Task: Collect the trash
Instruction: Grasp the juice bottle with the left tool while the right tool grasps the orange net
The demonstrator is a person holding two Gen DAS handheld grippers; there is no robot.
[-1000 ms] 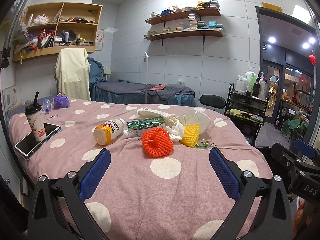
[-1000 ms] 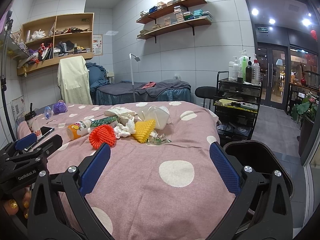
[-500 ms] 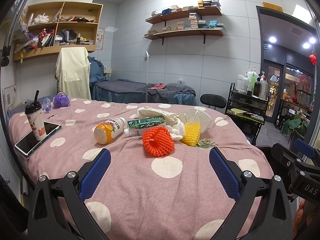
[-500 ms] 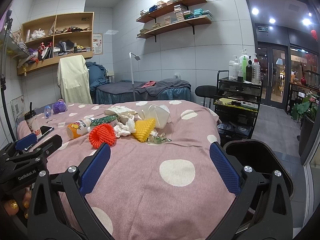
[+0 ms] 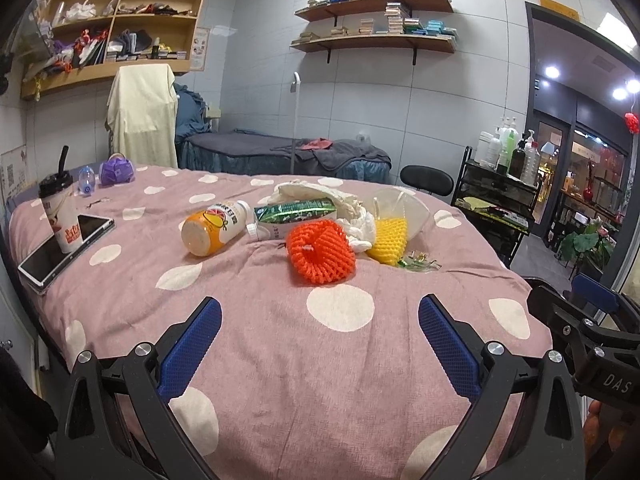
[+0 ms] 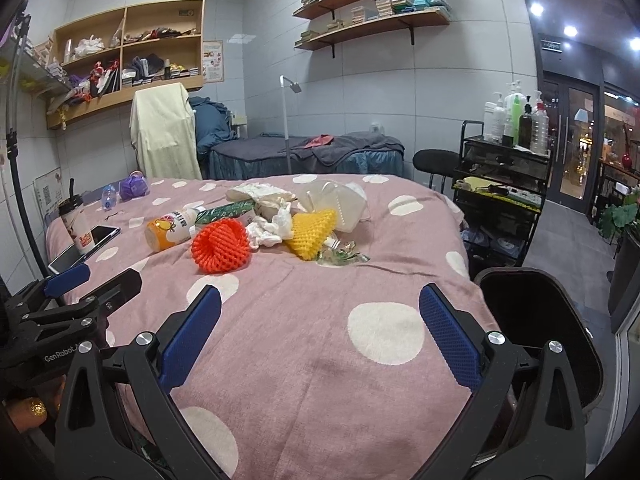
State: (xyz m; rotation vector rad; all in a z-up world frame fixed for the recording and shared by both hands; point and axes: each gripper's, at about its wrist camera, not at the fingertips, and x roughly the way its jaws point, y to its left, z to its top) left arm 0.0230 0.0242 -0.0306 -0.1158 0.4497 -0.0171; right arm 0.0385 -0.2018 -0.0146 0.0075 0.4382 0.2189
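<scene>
Orange plastic juice bottle (image 5: 214,227) lying on its side mid-bed on pink polka-dot bedspread (image 5: 280,340), base toward camera, cap toward green carton (image 5: 296,216), label unreadable, left gripper (image 5: 320,344) and right gripper (image 6: 320,344) both wide apart, empty, "GenRobot" partly legible on left gripper.

Evenly lit indoors, slightly dim; bright round ceiling spotlights (image 5: 552,72) glaring at right. Soft faint shadows. Heavy fisheye bending, black corner vignette. Focus sharp, no motion blur.
</scene>
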